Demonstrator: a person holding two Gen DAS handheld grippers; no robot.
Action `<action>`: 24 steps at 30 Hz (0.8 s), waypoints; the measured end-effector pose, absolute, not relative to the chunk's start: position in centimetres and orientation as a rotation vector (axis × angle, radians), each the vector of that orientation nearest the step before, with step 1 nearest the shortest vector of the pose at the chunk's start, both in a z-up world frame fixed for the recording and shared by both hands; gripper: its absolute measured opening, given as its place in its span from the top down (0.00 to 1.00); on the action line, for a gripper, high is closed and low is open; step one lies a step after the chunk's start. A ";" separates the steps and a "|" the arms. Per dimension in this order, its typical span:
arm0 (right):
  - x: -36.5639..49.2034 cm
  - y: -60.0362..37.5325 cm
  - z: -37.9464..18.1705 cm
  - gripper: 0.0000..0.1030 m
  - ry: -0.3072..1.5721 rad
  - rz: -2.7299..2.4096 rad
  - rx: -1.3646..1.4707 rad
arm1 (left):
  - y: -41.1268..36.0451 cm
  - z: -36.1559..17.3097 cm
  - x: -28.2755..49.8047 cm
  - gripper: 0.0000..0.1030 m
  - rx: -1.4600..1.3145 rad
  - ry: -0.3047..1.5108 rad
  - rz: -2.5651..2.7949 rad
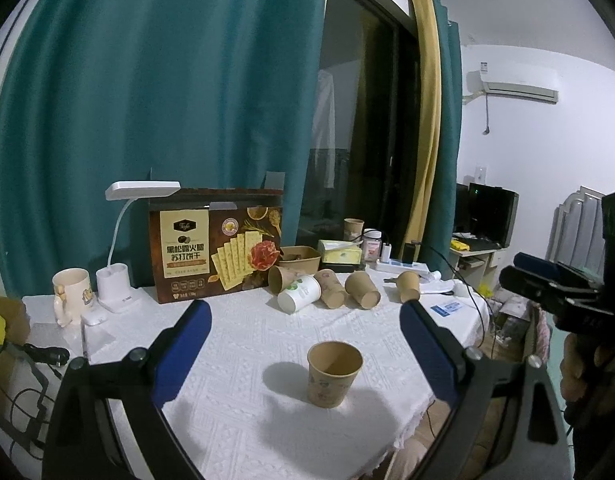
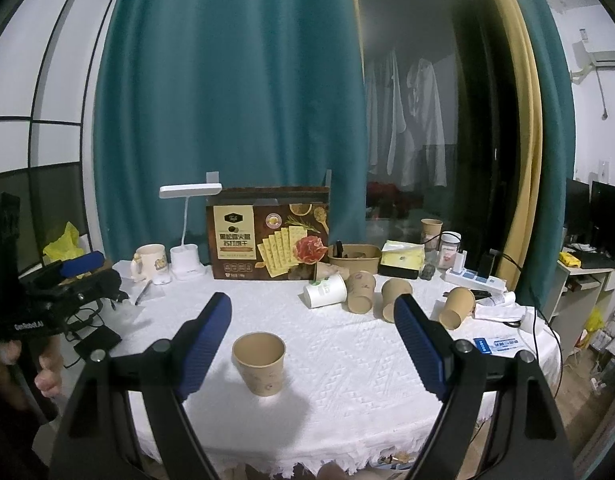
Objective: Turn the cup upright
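Left gripper (image 1: 305,344): blue-padded jaws standing spread wide, gripping nothing, hovering over the white tablecloth (image 1: 247,340). Right gripper (image 2: 313,340): likewise gaping and empty. Brown paper cup (image 1: 334,374): sitting upright, mouth up, between and just beyond the left fingers, touching neither; lying nearer the right gripper's left finger. Fallen cups (image 1: 327,289): lying on their sides well beyond both grippers. Cracker box (image 1: 217,246): standing farther back, beside them.
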State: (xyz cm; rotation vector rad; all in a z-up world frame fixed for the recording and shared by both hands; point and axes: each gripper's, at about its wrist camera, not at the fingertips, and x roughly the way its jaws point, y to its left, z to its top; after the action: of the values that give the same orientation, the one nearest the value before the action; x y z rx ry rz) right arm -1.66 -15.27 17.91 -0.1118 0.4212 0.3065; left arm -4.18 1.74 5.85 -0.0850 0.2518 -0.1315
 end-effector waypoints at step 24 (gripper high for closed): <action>-1.8 -15.7 18.0 0.21 0.412 0.299 -0.099 | 1.3 6.4 -4.1 0.08 -0.074 0.246 -0.150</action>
State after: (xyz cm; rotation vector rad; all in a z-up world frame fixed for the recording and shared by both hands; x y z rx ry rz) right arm -1.85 -15.69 18.04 -0.0990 0.4119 0.2986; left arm -4.14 1.27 6.40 -0.0738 0.2458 -0.1502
